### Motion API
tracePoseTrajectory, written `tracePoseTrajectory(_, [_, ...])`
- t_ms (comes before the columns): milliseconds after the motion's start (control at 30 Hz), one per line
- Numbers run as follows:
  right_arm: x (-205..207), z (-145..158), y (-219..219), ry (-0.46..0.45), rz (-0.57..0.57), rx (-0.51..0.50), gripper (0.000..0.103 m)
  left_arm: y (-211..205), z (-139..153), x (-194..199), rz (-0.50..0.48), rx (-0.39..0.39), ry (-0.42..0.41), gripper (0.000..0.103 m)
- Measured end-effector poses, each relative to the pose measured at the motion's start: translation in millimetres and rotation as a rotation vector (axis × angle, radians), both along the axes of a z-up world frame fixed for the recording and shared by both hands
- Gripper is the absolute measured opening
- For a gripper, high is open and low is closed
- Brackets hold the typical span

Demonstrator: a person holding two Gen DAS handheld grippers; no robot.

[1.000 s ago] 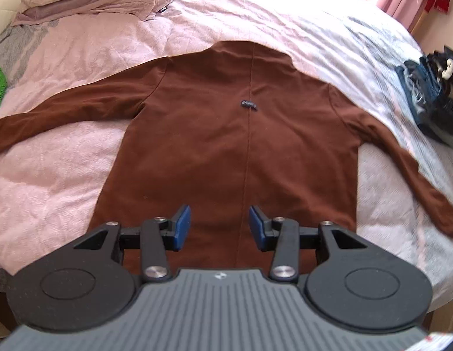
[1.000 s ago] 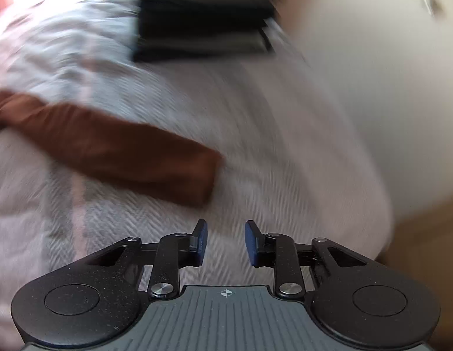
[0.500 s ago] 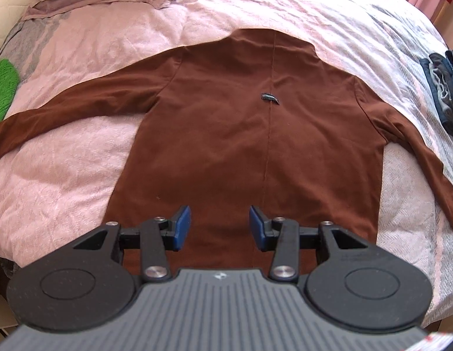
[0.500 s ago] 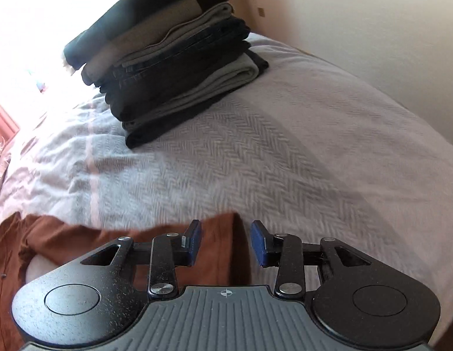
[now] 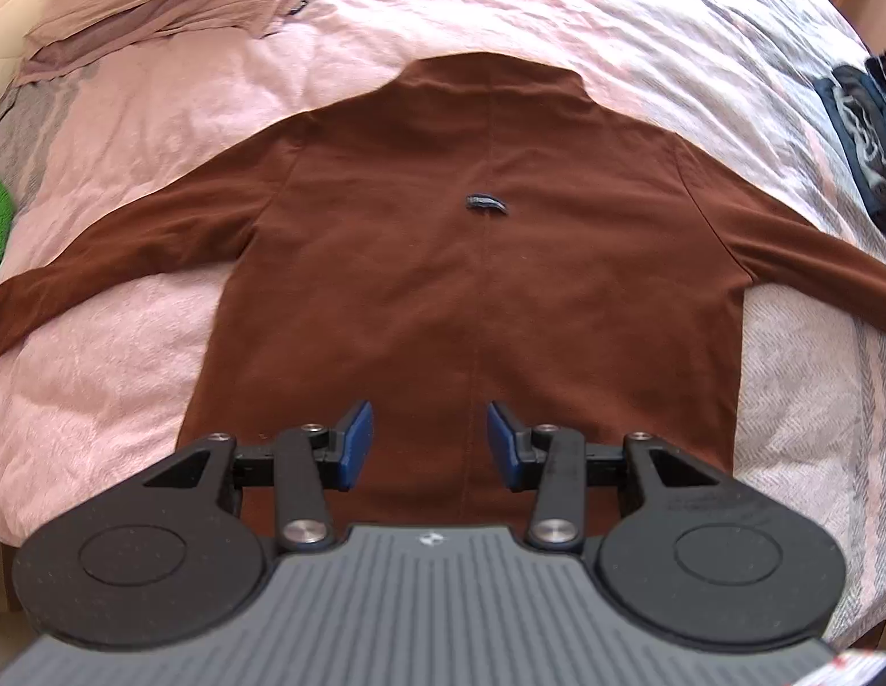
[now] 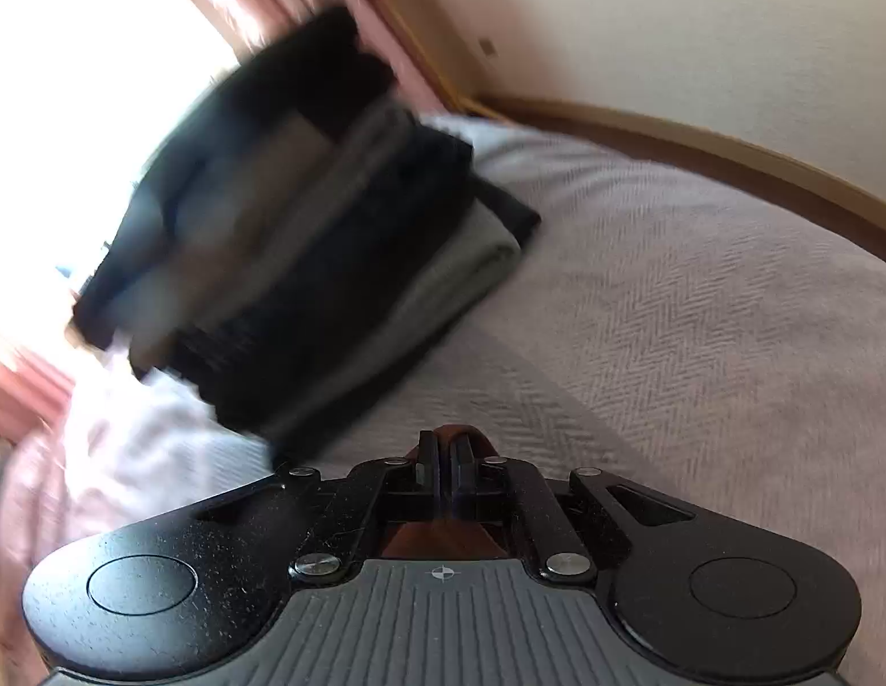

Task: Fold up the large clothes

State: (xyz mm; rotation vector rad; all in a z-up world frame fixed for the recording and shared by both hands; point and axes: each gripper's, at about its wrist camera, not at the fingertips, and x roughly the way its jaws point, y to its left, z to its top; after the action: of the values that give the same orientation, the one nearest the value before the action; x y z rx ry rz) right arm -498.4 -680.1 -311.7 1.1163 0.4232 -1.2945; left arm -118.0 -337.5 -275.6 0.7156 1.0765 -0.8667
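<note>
While the right gripper [image 6: 443, 457] pinches a sleeve [image 6: 450, 433] of the brown jacket [image 5: 483, 286], folding begins. Next, that sleeve likely goes across the jacket's back. Over its hem, the left gripper [image 5: 430, 440] hangs spread.

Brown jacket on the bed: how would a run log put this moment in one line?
brown jacket: flat, sleeves spread | left gripper: open above hem | right gripper: shut on sleeve end

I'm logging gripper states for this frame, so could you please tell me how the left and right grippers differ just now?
The left gripper has its jaws apart and holds nothing; the right gripper has its jaws shut on a fold of the brown jacket. The left gripper hangs over the jacket's lower back; the right gripper faces the stack of dark folded clothes. Both share the same black body and blue pads.
</note>
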Motion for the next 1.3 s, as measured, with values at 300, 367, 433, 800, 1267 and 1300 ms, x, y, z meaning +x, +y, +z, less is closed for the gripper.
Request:
tracePoseTrajectory(300, [-45.4, -8.3, 71.1, -0.202, -0.287, 0.004, 0.035, -6.6, -5.8, -0.8, 0.006, 0.015, 0.009, 0.039])
tracePoseTrajectory(367, [-45.4, -12.4, 83.1, -0.276, -0.256, 0.041, 0.035, -9.5, -9.3, 1.1, 0.006, 0.015, 0.025, 0.039])
tracePoseTrajectory(433, [-40.4, -19.5, 86.7, -0.313, -0.237, 0.045, 0.035, -12.8, -11.3, -1.4, -0.014, 0.010, 0.026, 0.039])
tracePoseTrajectory(800, [-10.8, 47.1, 122.0, -0.312, -0.337, -0.163, 0.000, -7.5, 0.1, -2.9, -0.013, -0.018, -0.001, 0.039])
tracePoseTrajectory(1267, [-16.8, -50.0, 115.5, -0.390, -0.401, 0.036, 0.012, -4.8, -15.9, -1.7, 0.030, -0.029, 0.050, 0.039])
tracePoseTrajectory(1300, [-16.7, -56.9, 115.8, -0.405, -0.419, 0.029, 0.014, -4.0, -15.1, -1.1, 0.036, -0.027, 0.043, 0.039])
